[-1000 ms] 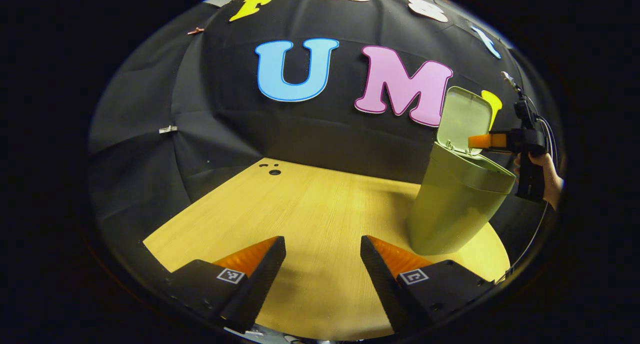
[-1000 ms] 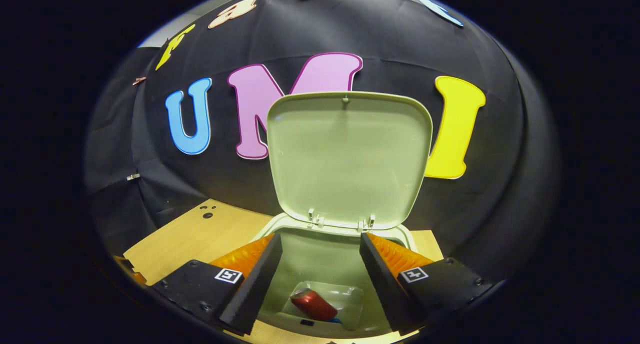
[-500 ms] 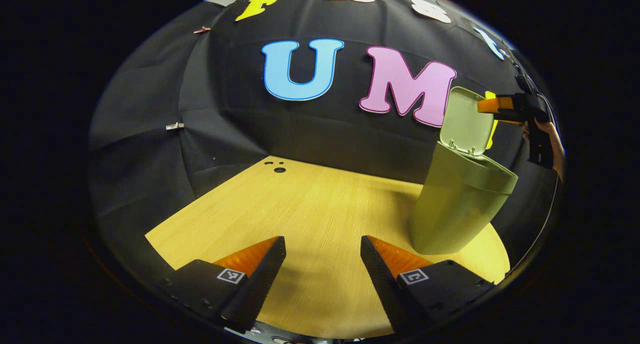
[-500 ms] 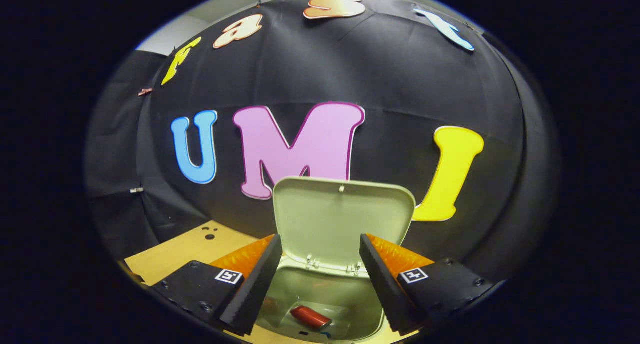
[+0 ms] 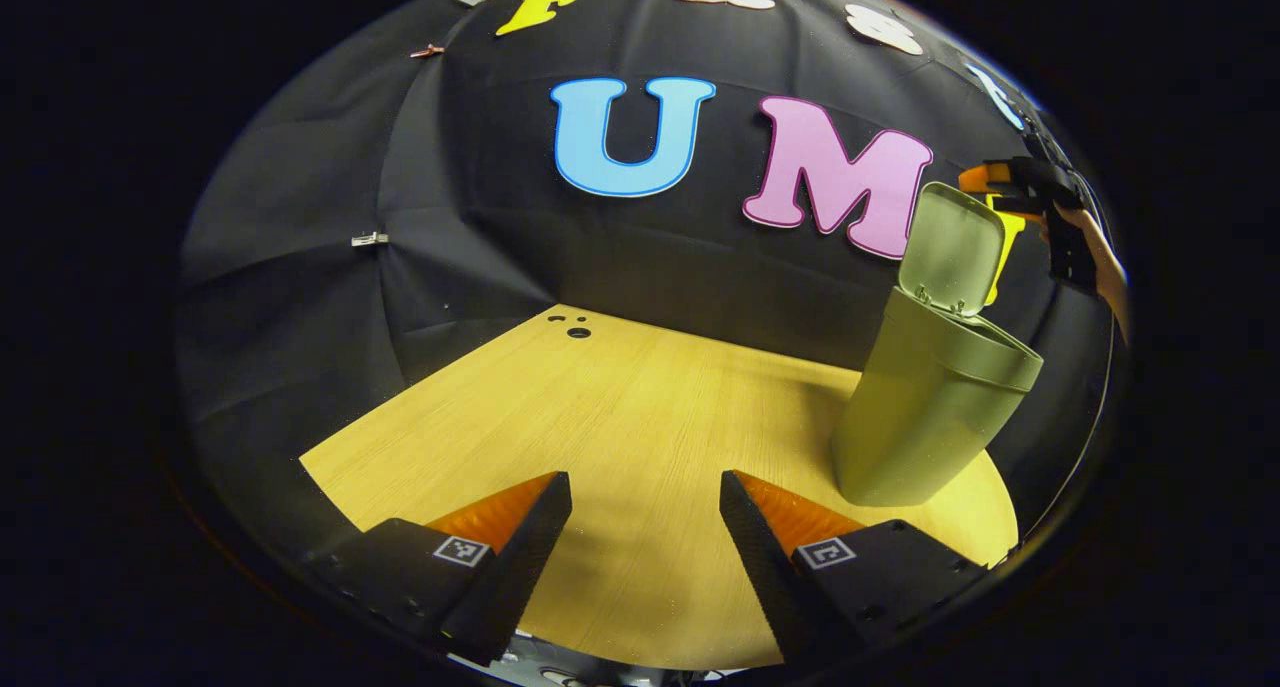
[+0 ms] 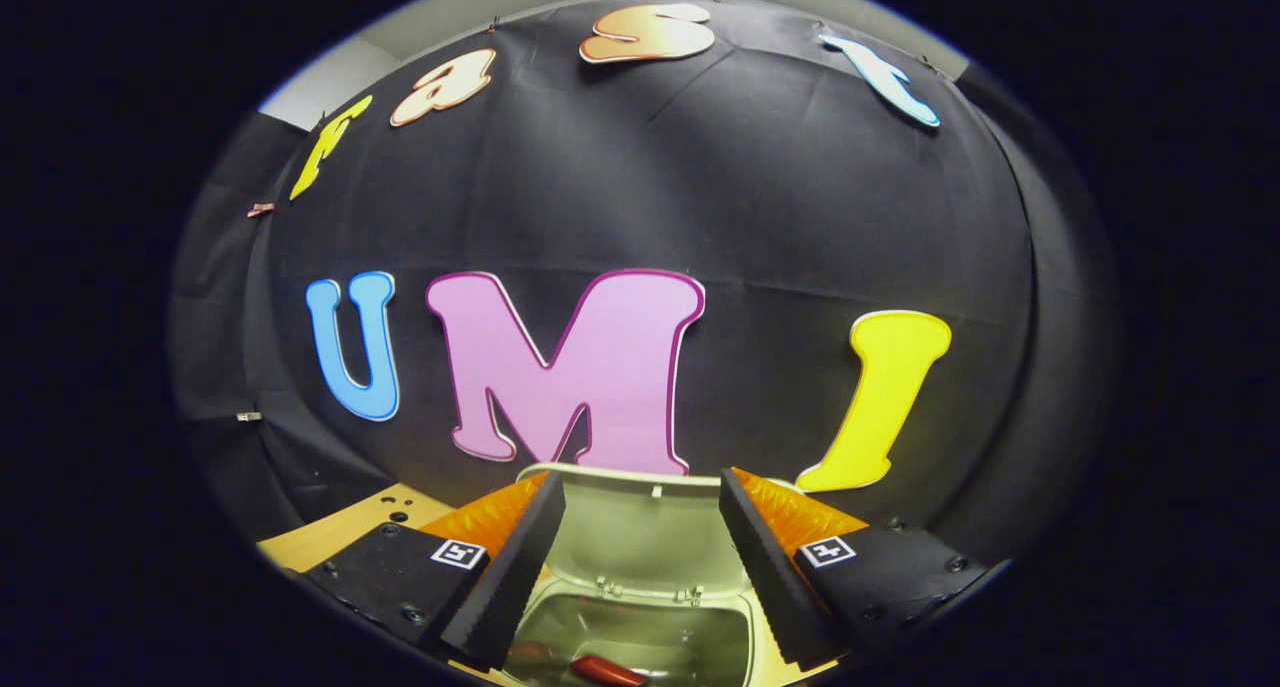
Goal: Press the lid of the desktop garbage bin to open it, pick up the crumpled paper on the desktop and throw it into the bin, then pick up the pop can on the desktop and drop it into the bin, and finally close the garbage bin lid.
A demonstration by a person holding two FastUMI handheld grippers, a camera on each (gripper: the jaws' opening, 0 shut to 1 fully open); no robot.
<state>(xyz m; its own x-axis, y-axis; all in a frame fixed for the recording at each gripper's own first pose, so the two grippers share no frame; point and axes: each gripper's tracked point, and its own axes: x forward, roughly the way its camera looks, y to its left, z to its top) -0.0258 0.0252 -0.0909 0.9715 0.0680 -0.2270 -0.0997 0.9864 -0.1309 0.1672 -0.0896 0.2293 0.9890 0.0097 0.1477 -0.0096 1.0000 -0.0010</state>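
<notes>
The olive-green bin (image 5: 935, 407) stands at the table's right side, its lid (image 5: 950, 252) swung up and upright. In the right gripper view the lid (image 6: 645, 532) rises between my fingers, and the red pop can (image 6: 605, 670) lies at the bottom of the bin's inside (image 6: 640, 632). My right gripper (image 6: 640, 497) is open and holds nothing. It hovers high over the bin, about level with the lid's top edge. The left gripper view shows the right gripper (image 5: 980, 179) just above the lid, held by a hand (image 5: 1098, 257). My left gripper (image 5: 645, 497) is open above the bare table, left of the bin.
The wooden table (image 5: 620, 417) stretches left of the bin, with small holes (image 5: 578, 332) near its far edge. Black cloth walls close in the back and left sides. The bin sits close to the table's right edge.
My right gripper has risen from just above the bin's opening to the height of the lid's top edge. The can stays in the bin. The left gripper has barely shifted.
</notes>
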